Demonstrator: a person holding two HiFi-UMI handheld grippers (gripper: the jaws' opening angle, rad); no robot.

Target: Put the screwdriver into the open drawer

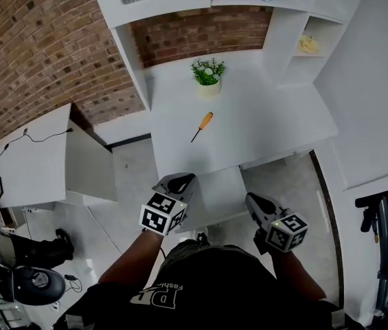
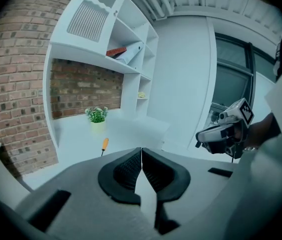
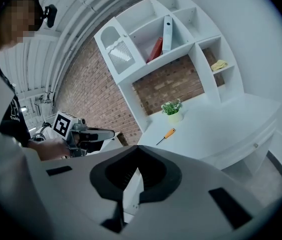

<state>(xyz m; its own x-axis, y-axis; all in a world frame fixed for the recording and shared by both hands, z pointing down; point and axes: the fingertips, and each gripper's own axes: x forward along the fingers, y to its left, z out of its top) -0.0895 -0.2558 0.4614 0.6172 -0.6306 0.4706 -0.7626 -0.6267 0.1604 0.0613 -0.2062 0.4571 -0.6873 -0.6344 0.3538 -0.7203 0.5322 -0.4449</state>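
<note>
**Head view.** The screwdriver (image 1: 202,126) lies flat near the middle of the desk (image 1: 276,122). Its orange handle is toward the plant (image 1: 207,74), and it is well apart from both claws. The left claw (image 1: 180,179) and right claw (image 1: 251,199) hang short of the desk's front edge. Between them is what we take for the drawer (image 1: 215,191), pulled out. We judge this the main hazard, since a low reach could knock the drawer's front or push it shut. The desk is bare around the tool. A shelf wall (image 1: 135,67) bounds it on the left and cubbies on the right.

**Left gripper view.** The left claw (image 2: 141,156) is pressed together with nothing in it. The screwdriver (image 2: 105,144) sits ahead, left of centre, with the plant (image 2: 97,115) behind it. We think closed tips would only nudge the thin tool and roll it, so they need to spread first. The right claw (image 2: 225,131) shows near on the right, and we think the two could clash if both go in.

**Right gripper view.** The right claw (image 3: 140,156) also has its tips meeting, empty. The screwdriver (image 3: 168,134) is ahead and well apart, and the plant (image 3: 171,107) stands near, behind it. An overshoot there could tip the pot. The left claw (image 3: 88,133) hangs to the left, and the desk's right side offers the freer approach.
</note>
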